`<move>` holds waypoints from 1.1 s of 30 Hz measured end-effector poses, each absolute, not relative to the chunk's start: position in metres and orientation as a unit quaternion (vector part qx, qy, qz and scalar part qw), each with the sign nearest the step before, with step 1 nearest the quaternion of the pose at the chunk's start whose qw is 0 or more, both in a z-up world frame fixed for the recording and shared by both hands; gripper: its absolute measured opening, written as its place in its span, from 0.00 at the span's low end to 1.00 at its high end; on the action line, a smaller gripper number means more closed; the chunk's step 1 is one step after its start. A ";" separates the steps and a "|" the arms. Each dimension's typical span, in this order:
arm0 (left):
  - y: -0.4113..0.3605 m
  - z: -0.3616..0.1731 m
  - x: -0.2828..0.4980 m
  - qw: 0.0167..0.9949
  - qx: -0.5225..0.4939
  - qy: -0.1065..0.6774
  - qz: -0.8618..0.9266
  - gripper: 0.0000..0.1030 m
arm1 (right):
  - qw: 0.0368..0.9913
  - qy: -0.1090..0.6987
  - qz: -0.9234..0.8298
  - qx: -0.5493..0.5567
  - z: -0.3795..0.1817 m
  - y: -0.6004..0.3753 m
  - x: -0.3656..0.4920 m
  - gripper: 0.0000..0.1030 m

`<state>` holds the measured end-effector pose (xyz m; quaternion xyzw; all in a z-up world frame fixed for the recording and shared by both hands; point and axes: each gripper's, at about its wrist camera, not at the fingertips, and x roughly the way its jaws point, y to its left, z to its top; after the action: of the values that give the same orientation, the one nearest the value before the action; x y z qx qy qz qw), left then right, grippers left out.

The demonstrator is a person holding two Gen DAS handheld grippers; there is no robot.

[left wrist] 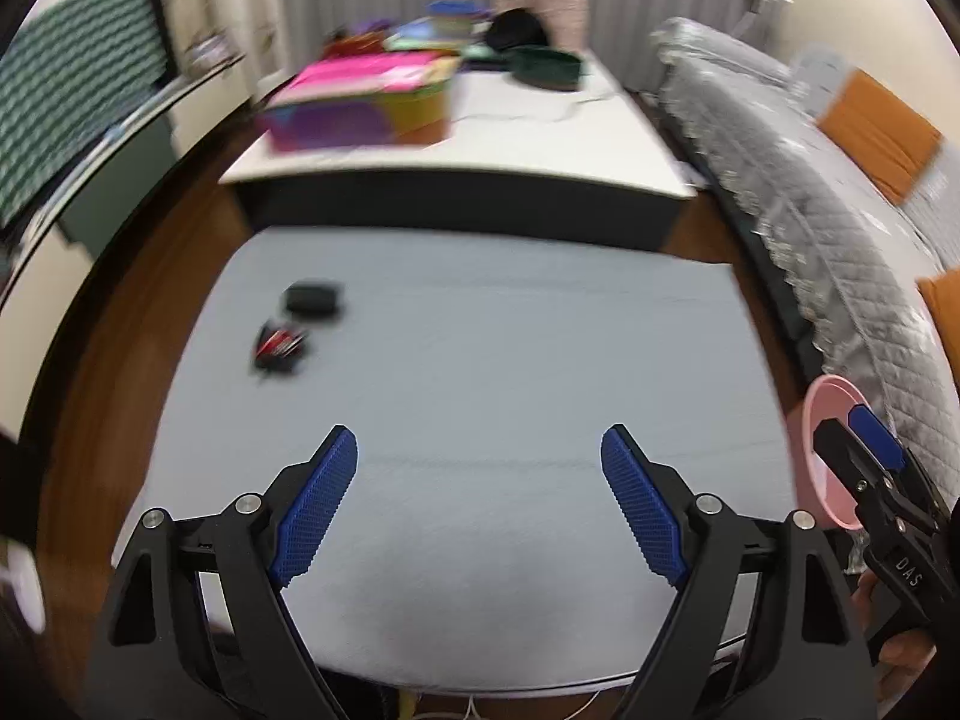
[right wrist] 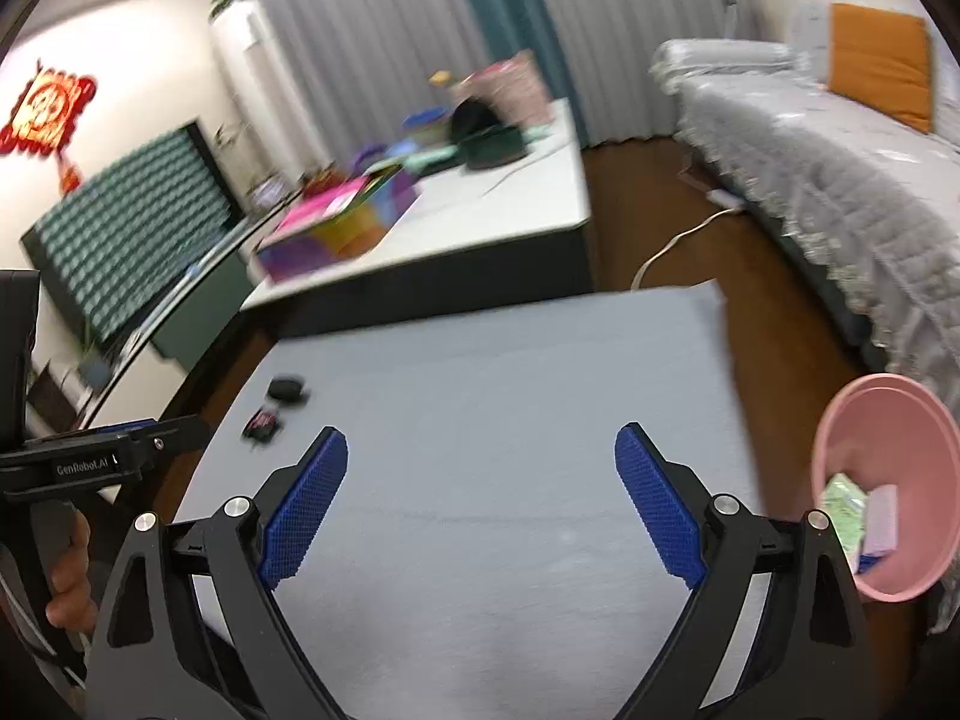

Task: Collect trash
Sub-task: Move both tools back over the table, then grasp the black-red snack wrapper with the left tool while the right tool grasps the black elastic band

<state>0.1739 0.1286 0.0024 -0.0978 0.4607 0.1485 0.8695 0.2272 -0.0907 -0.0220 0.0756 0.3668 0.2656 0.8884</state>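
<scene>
Left wrist view: the left gripper is being held spread and empty over the grey mat; a red-black wrapper and a black object are lying ahead-left, presumably next targets

Right wrist view: the right gripper is being held released, empty; the pink bin, just right, is holding paper scraps

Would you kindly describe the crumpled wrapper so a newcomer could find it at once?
Start from the grey mat in front of the two open grippers and look to its far left part. Two small dark items lie there; the crumpled wrapper is the nearer, streaked with red, while the black object just beyond is plain.
</scene>
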 end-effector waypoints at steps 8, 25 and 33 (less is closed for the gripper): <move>0.226 -0.031 0.152 0.835 -0.150 0.478 0.226 0.79 | 0.860 0.408 0.307 -0.001 -0.050 -0.027 0.223 0.87; 0.357 -0.124 0.256 0.781 -0.194 0.557 0.204 0.79 | 0.831 0.455 0.312 -0.069 -0.085 0.077 0.291 0.87; 0.364 -0.151 0.285 0.768 -0.191 0.583 0.187 0.77 | 0.825 0.459 0.318 -0.080 -0.100 0.119 0.316 0.87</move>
<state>0.2848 0.3640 -0.1508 -0.1908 0.5826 0.1871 0.7676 0.3161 0.1192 -0.1000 -0.0805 0.4592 0.3184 0.8254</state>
